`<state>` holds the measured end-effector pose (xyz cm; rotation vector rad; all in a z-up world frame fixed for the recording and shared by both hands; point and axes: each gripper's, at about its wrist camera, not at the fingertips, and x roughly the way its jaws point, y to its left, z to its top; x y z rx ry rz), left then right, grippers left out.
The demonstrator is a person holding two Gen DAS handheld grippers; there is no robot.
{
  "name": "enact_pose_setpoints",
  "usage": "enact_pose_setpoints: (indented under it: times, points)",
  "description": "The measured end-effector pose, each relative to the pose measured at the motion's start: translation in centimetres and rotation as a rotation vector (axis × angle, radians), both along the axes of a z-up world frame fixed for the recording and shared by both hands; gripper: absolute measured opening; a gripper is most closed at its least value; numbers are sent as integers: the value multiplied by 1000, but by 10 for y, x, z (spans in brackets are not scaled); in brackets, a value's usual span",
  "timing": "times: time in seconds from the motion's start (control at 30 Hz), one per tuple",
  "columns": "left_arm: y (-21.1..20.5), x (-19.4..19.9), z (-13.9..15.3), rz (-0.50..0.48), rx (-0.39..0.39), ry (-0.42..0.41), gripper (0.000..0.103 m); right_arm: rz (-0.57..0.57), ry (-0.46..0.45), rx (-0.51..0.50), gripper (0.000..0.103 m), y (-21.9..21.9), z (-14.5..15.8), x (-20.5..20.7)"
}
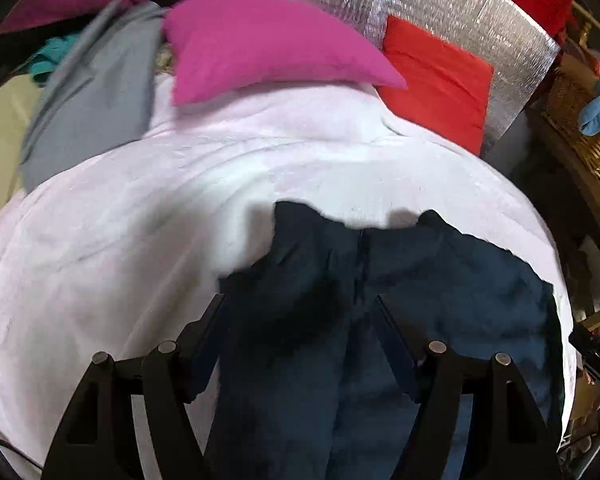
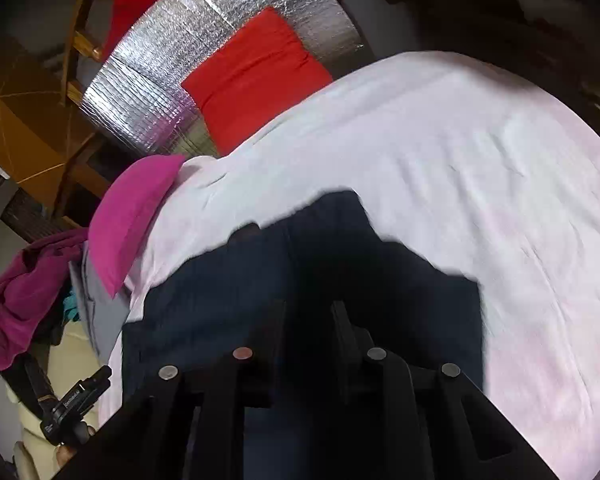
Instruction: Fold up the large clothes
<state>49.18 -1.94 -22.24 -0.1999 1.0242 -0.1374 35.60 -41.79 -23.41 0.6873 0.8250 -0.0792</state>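
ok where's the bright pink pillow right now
The bright pink pillow lies at the far edge of the white bedspread, left of the red cushion in the left wrist view, with grey cloth on its other side.

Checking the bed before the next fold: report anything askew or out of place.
The dark navy garment lies bunched on the pale bedspread, its top edge ragged, not yet flat. A heap of unfolded clothes, magenta and grey, spills off the bed's far corner beside the pink pillow. Nothing looks damaged or spilled.
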Motion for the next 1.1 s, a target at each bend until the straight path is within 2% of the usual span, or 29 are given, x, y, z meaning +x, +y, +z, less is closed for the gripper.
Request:
enact_pose_setpoints:
  times: [0.1, 0.2, 0.3, 0.4, 0.43, 0.5, 0.53, 0.57, 0.67, 0.8, 0.9, 0.97, 1.03, 1.1]
  points:
    - [-4, 34, -20, 23, -10, 74, 73, -3, 39, 15, 26, 2, -16, 39]
    - [-7, 44, -46, 38, 22, 157, 76, -12, 122, 41, 29, -4, -54, 67]
    - [-7, 43, -52, 33, 16, 150, 77, -17, 109, 75, 29, -10, -62, 62]
    - [-2, 28, -35, 37, 17, 129, 76, -6, 105, 103, 29, -17, -54, 45]
    - [0, 16, -24, 36, 7, 100, 76, -4, 82, 126, 29, -19, -47, 31]
    - [3, -1, -7, 20, 9, 42, 76, 1, 50, 124, 39, -21, -35, 10]
    - [1, -16, 2, 5, 16, 12, 76, 5, 30, 117, 58, -20, -27, -6]
    - [0, -33, 10, -15, 24, -17, 76, 9, 1, 109, 72, -18, -19, -24]
    - [-6, -77, 20, -54, 43, -63, 76, 45, -49, 52, 72, -2, -4, -68]
    - [-9, -122, 7, -26, 66, -49, 76, 83, -61, 42, 70, 23, -8, -106]
    - [-9, -129, -16, 8, 134, -4, 76, 96, 13, 37, 68, 37, -36, -117]
    - [-11, -129, -25, 1, 171, 2, 78, 89, 30, 21, 65, 41, -49, -118]
    - [-12, -133, -18, 0, 194, -3, 78, 81, 33, 16, 64, 42, -45, -118]
    - [-11, -146, -6, -9, 204, -31, 78, 82, 18, 55, 64, 40, -37, -126]
